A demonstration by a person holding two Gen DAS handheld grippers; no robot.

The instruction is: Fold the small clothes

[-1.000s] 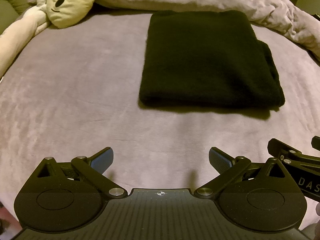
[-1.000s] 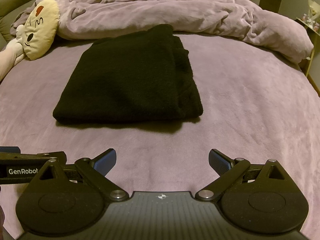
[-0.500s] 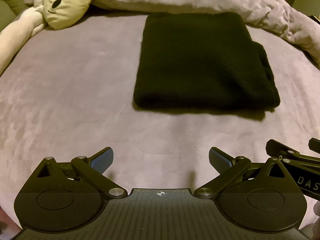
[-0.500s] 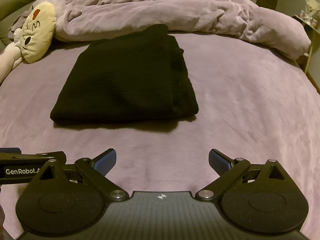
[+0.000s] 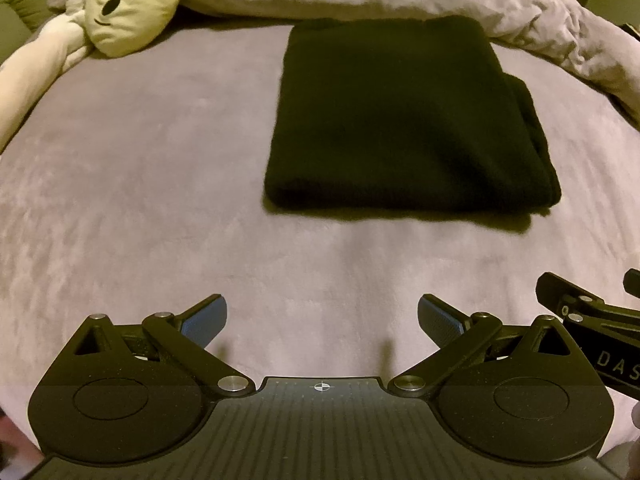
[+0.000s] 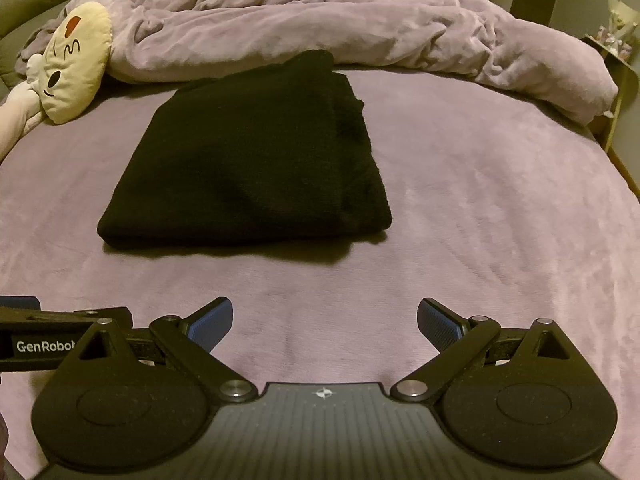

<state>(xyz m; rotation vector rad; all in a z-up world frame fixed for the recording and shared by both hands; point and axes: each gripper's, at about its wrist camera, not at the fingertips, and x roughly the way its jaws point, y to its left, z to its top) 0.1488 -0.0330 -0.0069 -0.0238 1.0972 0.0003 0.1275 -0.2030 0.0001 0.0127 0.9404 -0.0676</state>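
Nearest the cameras, the left gripper (image 5: 322, 318) and the right gripper (image 6: 325, 320) hang side by side over the near part of the purple bed (image 6: 500, 220), each with its blue-padded fingers (image 6: 438, 322) spread wide and holding nothing, well short of the cloth. Farther in, toward the middle of the bed, the black garment (image 6: 256, 168) lies flat as a folded rectangle, its thicker layered edge seemingly on the right side, though the dark fabric hides the folds. Along the far edge a rumpled purple duvet (image 6: 340, 28) touches the garment's far end, and a cream plush toy (image 5: 128, 0) lies at the far left corner.
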